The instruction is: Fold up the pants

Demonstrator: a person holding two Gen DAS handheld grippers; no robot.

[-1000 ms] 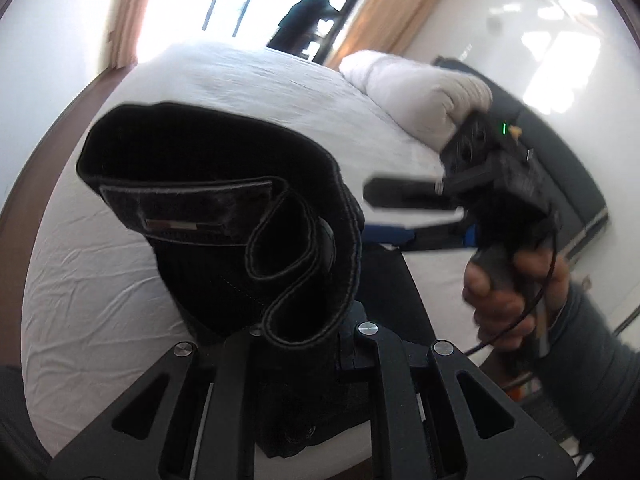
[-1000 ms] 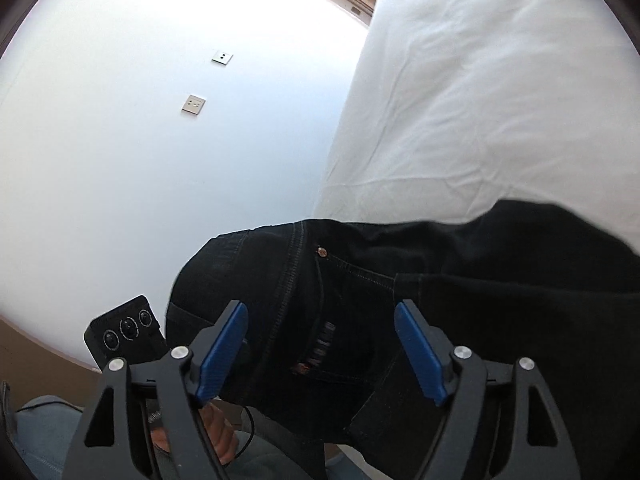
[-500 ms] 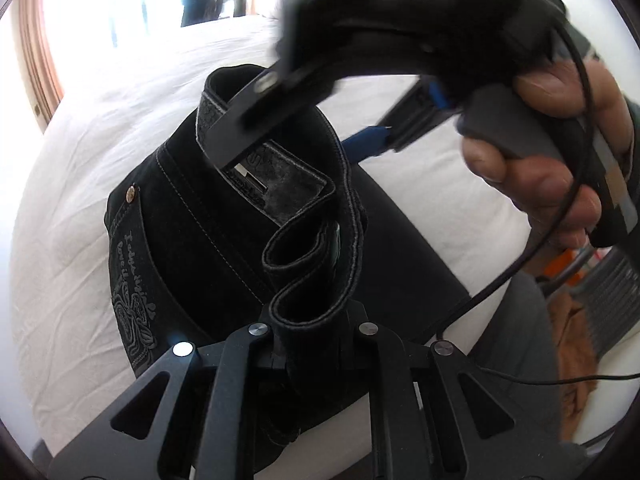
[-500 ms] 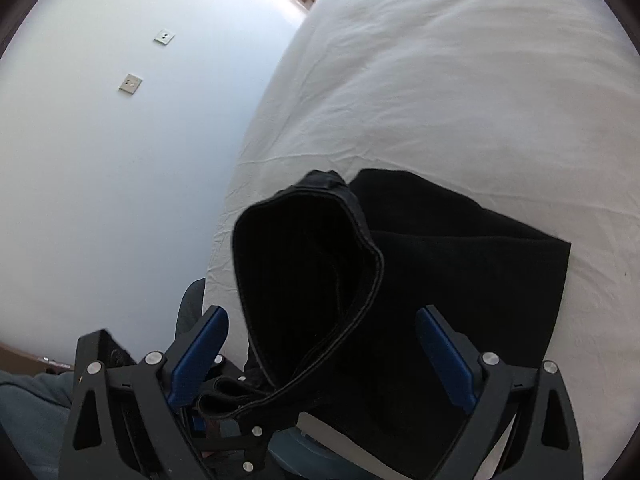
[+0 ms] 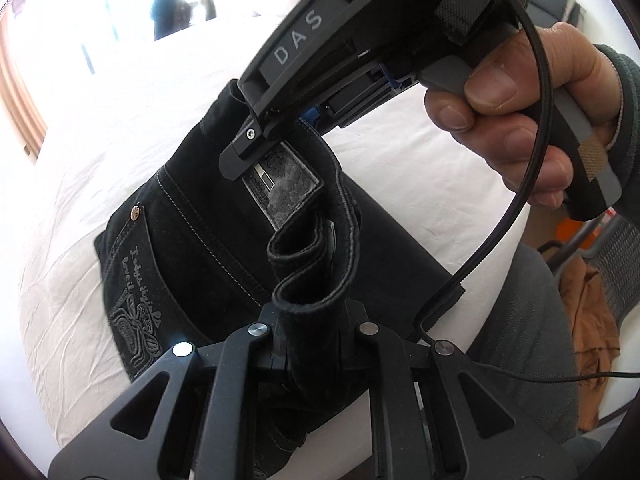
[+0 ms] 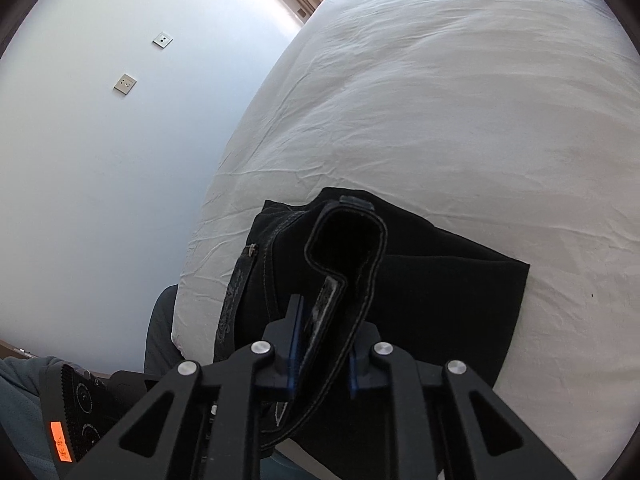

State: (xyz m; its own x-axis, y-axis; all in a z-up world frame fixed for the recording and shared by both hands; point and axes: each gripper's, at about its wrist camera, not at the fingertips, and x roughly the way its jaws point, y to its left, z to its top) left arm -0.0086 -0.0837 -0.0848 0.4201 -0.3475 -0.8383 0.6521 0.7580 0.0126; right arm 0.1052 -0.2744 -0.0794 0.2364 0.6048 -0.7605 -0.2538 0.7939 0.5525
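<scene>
Black jeans (image 5: 192,248) lie folded on the white bed, with an embroidered back pocket and a leather waist patch (image 5: 286,190) showing. My left gripper (image 5: 312,344) is shut on a bunched loop of the waistband. My right gripper (image 6: 322,354), with blue pads, is shut on the waistband (image 6: 348,256) further along; in the left wrist view its black body (image 5: 340,40) sits over the patch, held by a hand. The folded legs (image 6: 448,292) spread flat to the right under the lifted waistband.
The white bed sheet (image 6: 460,120) stretches far beyond the jeans. A pale wall with two socket plates (image 6: 125,83) is at the left. The person's grey-clad leg (image 5: 528,344) and a cable (image 5: 512,208) are at the bed's near edge. A window is behind.
My right gripper has closed on the waistband; it was open half a second ago. The jeans have come down onto the bed and lie flatter.
</scene>
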